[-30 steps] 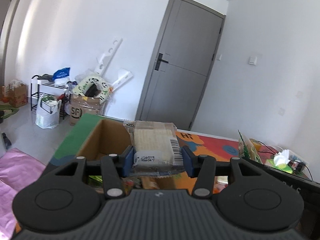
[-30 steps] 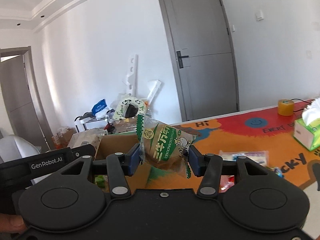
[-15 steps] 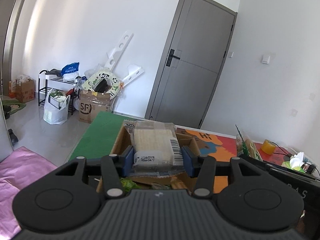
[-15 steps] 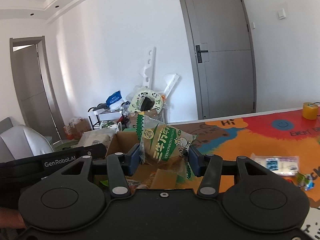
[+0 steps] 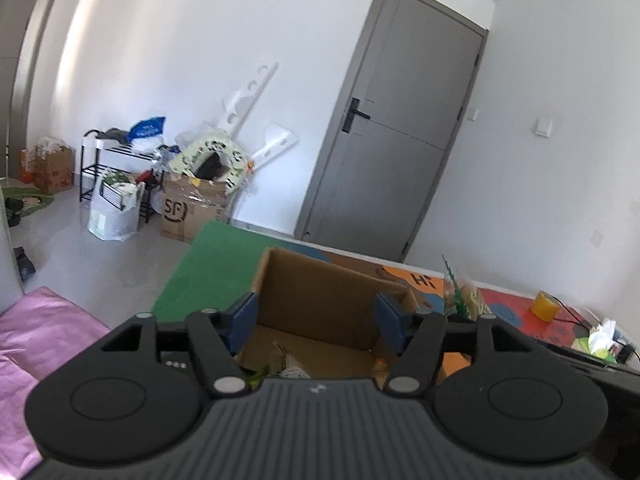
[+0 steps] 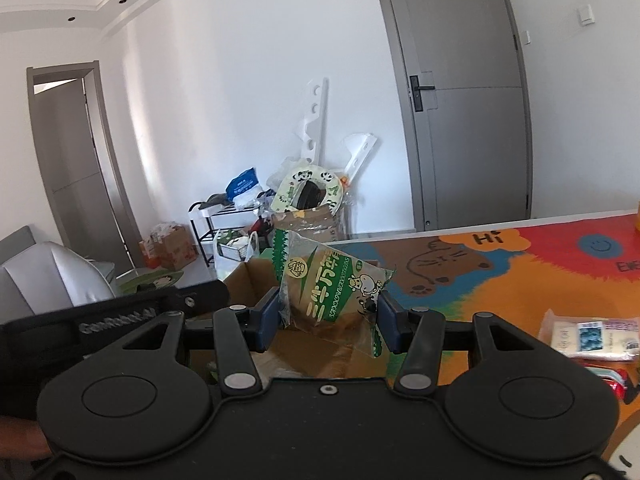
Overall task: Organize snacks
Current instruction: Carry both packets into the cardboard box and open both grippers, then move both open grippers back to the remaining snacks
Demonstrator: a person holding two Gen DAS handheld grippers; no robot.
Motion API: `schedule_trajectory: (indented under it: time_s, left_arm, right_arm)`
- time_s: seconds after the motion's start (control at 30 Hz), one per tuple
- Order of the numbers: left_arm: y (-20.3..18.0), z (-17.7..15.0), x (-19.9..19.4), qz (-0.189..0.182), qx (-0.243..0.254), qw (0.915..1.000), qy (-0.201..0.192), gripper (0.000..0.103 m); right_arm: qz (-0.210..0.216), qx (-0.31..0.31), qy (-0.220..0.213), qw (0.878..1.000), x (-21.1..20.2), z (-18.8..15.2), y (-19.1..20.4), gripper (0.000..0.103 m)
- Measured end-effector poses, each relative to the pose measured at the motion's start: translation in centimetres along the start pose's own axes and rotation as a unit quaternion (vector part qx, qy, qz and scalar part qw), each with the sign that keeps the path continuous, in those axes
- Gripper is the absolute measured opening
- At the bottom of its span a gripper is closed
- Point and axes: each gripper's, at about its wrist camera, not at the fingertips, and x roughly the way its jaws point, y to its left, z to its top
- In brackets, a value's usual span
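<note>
An open cardboard box (image 5: 320, 292) stands on the colourful mat, with several snack packs lying in its bottom. Above the box my left gripper (image 5: 318, 318) hovers with its jaws opening and nothing between them. My right gripper (image 6: 328, 318) is shut on a green and clear snack bag (image 6: 328, 284), held just over the same cardboard box (image 6: 248, 280). That bag (image 5: 464, 300) shows at the right in the left wrist view. The left gripper's black body (image 6: 120, 312) sits at the left of the right wrist view.
A clear pack of snacks (image 6: 588, 332) and a red wrapper (image 6: 612, 380) lie on the colourful mat (image 6: 500, 280) to the right. A yellow tape roll (image 5: 543, 304) and a tissue box (image 5: 598, 340) sit further right. Clutter and a grey door (image 5: 400, 140) stand behind the table.
My left gripper let go of the pale wrapped snack, which is gone from between its jaws, now wider apart. Both grippers moved over the box; the right one kept its bag.
</note>
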Motion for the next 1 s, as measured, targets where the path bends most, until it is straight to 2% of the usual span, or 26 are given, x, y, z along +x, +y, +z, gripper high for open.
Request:
schedule_trajectory:
  time_s: [0.2,0.33,0.43,0.7,1.0]
  left_arm:
    - [1.0,0.4,-0.9,0.018,-0.01,0.9998,-0.007,0.065]
    - [2.0,0.8,-1.2,0.034,-0.021,0.9992,-0.006,0.065]
    - [2.3,0.8,-1.4,0.038,-0.026,0.9989,-0.002,0.069]
    - [1.4,0.4,-1.7,0.023,-0.029,0.9993,0.004,0.075]
    - [-1.3,-0.8,-1.9,-0.009,-0.011,0.9997,0.018,0.08]
  right_arm:
    - [0.02,-0.002,0.006,1.0,0.9,0.5,1.0,0.051]
    - [0.033,-0.008,0.012,0.999,1.3,0.9,1.7,0.064]
    - [0.03,0.001,0.012,0.999,0.8,0.7,1.4,0.064]
    - [-0.008,0.03,0.016,0.999,-1.7,-0.1,-1.1,0.065]
    - [-0.055,0.062,0.015,0.996,-5.3,-1.8,-4.5,0.071]
